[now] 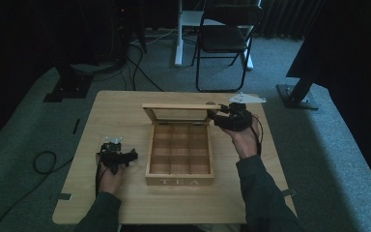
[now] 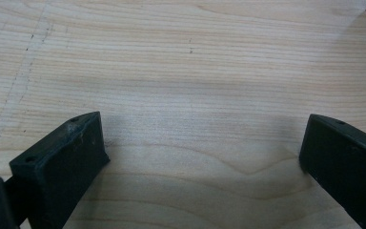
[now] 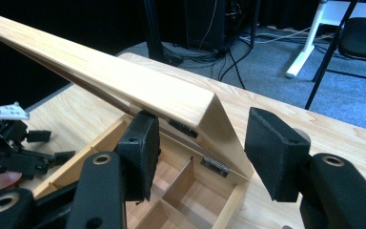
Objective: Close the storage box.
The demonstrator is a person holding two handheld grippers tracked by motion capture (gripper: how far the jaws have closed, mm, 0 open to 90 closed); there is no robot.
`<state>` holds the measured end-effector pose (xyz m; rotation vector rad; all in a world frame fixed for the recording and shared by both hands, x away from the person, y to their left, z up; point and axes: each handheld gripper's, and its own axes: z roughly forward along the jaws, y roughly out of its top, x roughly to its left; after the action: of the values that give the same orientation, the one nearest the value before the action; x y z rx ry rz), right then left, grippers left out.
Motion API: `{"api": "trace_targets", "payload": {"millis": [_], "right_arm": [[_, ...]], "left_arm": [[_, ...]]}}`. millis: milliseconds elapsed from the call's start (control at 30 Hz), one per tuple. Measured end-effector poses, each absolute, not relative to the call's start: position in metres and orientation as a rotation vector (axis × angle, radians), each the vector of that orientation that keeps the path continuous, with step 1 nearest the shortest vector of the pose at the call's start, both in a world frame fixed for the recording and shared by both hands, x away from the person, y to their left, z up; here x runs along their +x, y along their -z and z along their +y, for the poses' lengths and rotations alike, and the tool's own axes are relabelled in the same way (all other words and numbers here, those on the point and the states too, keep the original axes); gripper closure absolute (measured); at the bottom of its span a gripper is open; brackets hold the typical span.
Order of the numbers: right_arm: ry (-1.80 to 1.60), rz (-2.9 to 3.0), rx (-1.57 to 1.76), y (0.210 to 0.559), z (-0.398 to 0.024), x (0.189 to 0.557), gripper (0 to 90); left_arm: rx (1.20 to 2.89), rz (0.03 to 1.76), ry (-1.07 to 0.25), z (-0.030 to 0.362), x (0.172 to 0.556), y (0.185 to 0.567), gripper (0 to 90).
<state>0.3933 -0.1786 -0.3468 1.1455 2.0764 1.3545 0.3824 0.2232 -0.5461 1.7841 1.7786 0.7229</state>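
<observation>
A wooden tea box with several empty compartments stands mid-table, "TEA" on its front wall. Its hinged lid is raised at the back, tilted over the box. My right gripper is shut on the lid's right end. In the right gripper view the lid passes between the jaws of the right gripper, one pad under it and the other against its outer side. The dividers lie below. My left gripper rests open on the table left of the box. The left gripper has only bare wood between its pads.
The light wooden table stands on grey carpet. A black folding chair and a white table leg are behind it. Cables lie on the floor at the left. My left gripper also appears beyond the box.
</observation>
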Motion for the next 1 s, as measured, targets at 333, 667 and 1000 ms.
{"api": "trace_targets", "payload": {"millis": [333, 667, 1000], "right_arm": [[-1.347, 2.097, 1.117, 0.355, -0.178, 0.382, 44.8], [-1.346, 2.115, 1.116, 0.362, -0.179, 0.371, 44.9], [-1.361, 2.122, 1.113, 0.373, -0.181, 0.357, 44.3]], "left_arm": [[1.78, 1.779, -0.725, 0.223, 0.382, 0.546, 1.7], [1.778, 1.78, -0.726, 0.223, 0.382, 0.546, 1.7], [1.785, 1.779, -0.725, 0.223, 0.382, 0.546, 1.7]]}}
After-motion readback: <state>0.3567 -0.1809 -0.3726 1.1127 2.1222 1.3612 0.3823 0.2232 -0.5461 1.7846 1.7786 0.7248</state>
